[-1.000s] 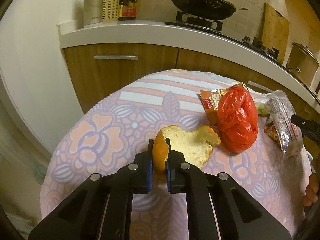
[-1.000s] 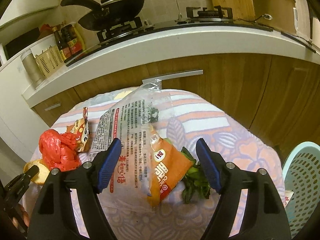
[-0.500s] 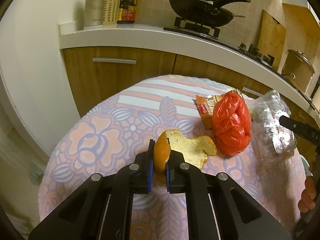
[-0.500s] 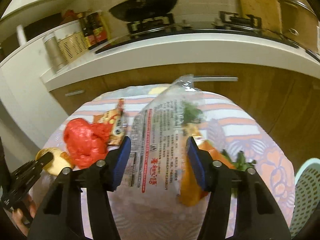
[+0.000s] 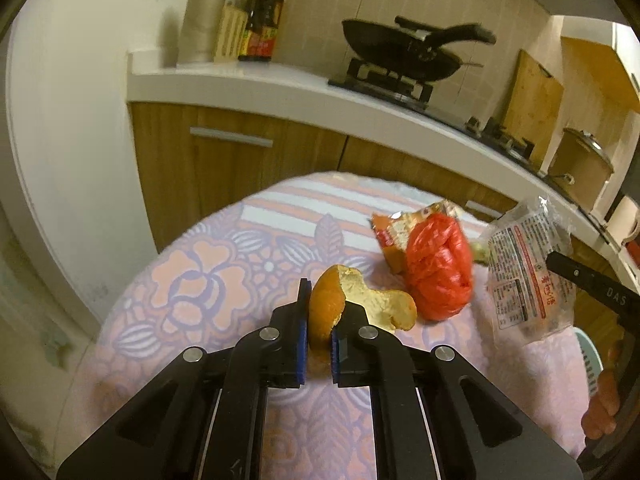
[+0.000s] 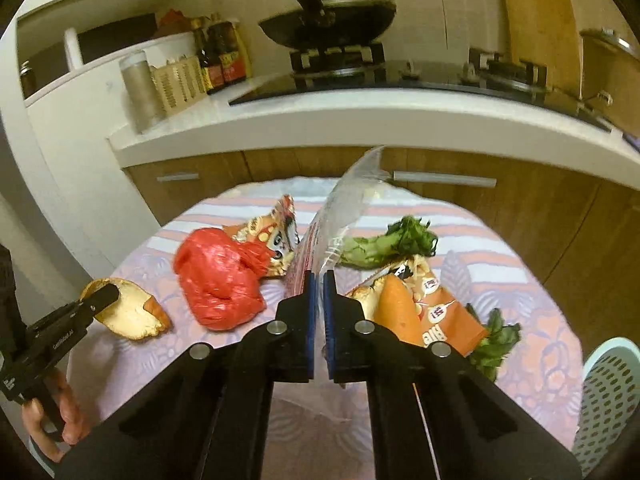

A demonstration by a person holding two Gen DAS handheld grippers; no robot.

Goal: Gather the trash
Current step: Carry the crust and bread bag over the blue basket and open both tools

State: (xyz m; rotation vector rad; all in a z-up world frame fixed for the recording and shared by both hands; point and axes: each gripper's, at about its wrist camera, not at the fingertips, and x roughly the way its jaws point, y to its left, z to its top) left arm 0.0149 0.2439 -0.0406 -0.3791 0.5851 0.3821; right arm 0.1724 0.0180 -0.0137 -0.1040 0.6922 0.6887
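My left gripper (image 5: 319, 312) is shut on an orange peel (image 5: 362, 306), holding it just above the flowered tablecloth (image 5: 208, 280). The peel also shows in the right wrist view (image 6: 128, 308). My right gripper (image 6: 319, 292) is shut on a clear printed plastic bag (image 6: 344, 208), lifted off the table; the bag shows in the left wrist view (image 5: 528, 276). A crumpled red plastic bag (image 6: 218, 276) and an orange snack wrapper (image 6: 276, 236) lie between the two grippers.
An orange snack bag (image 6: 428, 308) and leafy green scraps (image 6: 384, 240) lie on the table at the right. A pale blue perforated basket (image 6: 608, 396) stands beside the table at lower right. Wooden cabinets (image 5: 224, 160) and a counter with a wok (image 5: 400, 56) lie behind.
My right gripper has closed on the clear plastic bag and lifted it upright off the snack bag. My left gripper has kept its hold on the peel and raised it slightly.
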